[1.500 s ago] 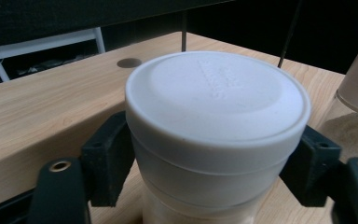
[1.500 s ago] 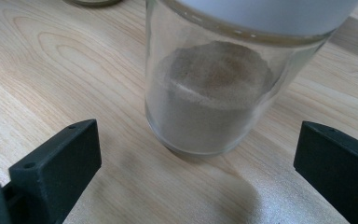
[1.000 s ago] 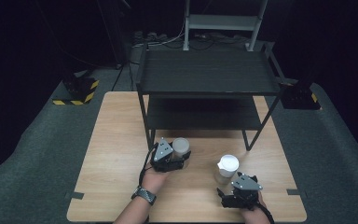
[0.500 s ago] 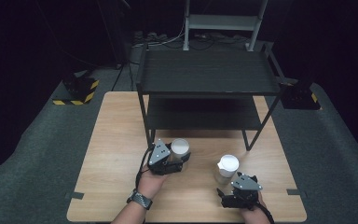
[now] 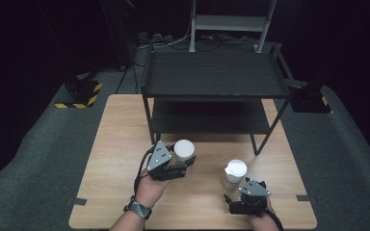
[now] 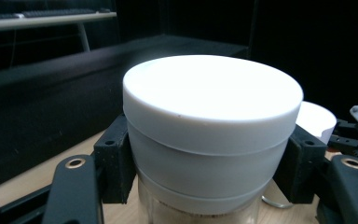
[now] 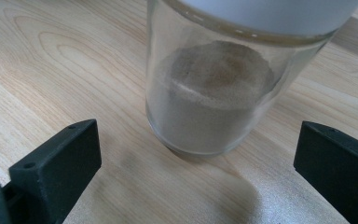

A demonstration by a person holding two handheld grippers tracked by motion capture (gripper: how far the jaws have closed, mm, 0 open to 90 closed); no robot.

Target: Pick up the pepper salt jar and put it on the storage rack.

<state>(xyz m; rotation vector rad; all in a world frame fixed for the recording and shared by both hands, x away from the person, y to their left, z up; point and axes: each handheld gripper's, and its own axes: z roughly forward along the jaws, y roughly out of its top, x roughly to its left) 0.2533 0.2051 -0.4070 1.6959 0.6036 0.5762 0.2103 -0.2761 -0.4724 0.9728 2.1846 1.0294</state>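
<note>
A glass jar with a white lid [image 5: 184,150] hangs a little above the wooden table [image 5: 120,144], in front of the black rack. My left gripper [image 5: 187,162] is shut on it; in the left gripper view both pads [image 6: 114,163] press the jar [image 6: 212,135] just under its lid. A second white-lidded jar [image 5: 234,172] holding brownish powder [image 7: 214,93] stands on the table at the right. Just in front of that jar my right gripper [image 5: 233,193] rests low and open, jaws wide apart [image 7: 196,163], touching nothing.
A black two-level rack [image 5: 212,77] stands on the far half of the table, its front legs close behind the jars. Dark floor surrounds the table, with a yellow-and-black striped block [image 5: 79,94] at the left.
My left gripper has risen a little with the jar held in it. The right gripper and the second jar have stayed put.
</note>
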